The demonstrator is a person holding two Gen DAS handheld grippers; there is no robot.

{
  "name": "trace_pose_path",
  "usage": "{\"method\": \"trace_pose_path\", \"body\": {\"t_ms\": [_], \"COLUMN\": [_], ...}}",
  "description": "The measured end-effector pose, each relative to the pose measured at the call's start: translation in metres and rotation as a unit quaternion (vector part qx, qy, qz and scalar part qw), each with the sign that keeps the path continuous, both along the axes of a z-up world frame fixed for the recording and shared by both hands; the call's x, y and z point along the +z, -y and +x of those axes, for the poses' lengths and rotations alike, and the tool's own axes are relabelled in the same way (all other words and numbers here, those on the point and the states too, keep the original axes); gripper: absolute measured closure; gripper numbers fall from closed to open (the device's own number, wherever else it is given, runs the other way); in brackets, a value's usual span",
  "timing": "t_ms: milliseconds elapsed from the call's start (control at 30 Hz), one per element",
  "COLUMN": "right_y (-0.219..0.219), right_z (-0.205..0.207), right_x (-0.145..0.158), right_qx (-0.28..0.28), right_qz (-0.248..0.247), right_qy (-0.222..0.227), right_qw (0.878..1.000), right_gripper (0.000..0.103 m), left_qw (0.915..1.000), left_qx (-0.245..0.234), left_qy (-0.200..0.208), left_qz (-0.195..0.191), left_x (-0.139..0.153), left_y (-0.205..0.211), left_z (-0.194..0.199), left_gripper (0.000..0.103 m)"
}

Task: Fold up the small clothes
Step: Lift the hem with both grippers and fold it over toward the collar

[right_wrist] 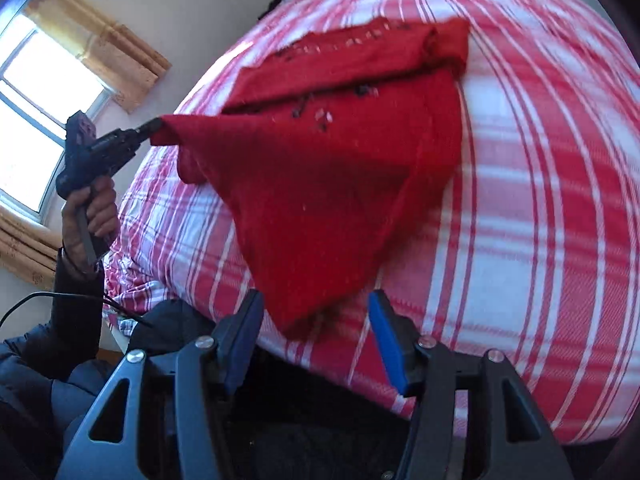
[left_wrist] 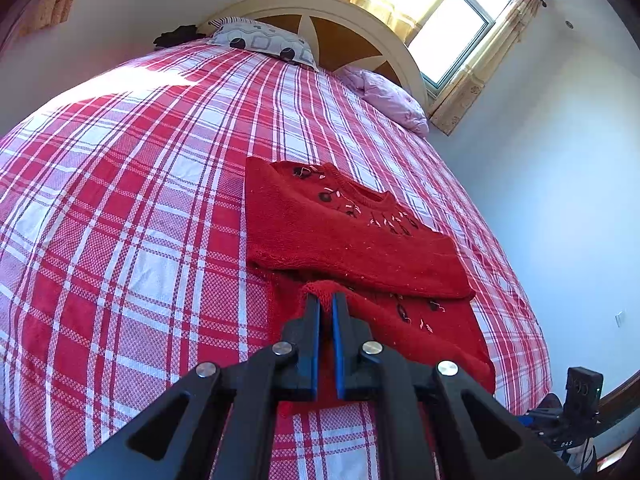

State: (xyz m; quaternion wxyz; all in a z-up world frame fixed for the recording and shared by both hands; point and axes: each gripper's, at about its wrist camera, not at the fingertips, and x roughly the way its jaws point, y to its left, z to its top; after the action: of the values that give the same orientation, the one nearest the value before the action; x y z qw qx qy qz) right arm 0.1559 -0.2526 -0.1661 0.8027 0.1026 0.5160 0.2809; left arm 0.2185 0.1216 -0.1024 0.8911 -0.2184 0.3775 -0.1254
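Red knit sweater [left_wrist: 352,240] lies partly folded on the plaid bed [left_wrist: 120,200], near its foot edge. Left tongs [left_wrist: 326,304] clenched on a lifted corner of the sweater, cloth pulled taut. Right tongs [right_wrist: 316,312] spread wide, gripping nothing, just below the hanging hem. Window [left_wrist: 452,36] beyond the headboard.
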Motion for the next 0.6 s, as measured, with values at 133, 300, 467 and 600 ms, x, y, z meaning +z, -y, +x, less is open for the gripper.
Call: {"method": "trace_pose_path", "body": {"t_ms": [133,300,467,600], "right_y": [-0.011,-0.021,-0.008,0.016], "right_z": [0.004,0.009,0.013,0.034], "right_x": [-0.026,-0.029,0.011,0.055], "right_qx": [0.004,0.0,-0.004,-0.031], "right_qz": [0.05,0.076,0.136,0.191], "right_qy": [-0.047,-0.039,0.025,0.078], "right_qw": [0.998,0.996,0.99,0.978], "right_gripper": [0.044,0.092,0.095,0.095], "left_qw": [1.0,1.0,0.9997,0.999], "left_qx": [0.001,-0.003,-0.01,-0.01], "left_qy": [-0.001,-0.005,0.001,0.002], "left_qz": [0.003,0.005,-0.024,-0.043], "left_x": [-0.001,-0.003,0.003,0.009], "left_y": [0.001,-0.003,-0.009,-0.013], "left_z": [-0.002,-0.005,-0.001,0.01], "left_gripper": [0.098,0.098,0.098,0.098]}}
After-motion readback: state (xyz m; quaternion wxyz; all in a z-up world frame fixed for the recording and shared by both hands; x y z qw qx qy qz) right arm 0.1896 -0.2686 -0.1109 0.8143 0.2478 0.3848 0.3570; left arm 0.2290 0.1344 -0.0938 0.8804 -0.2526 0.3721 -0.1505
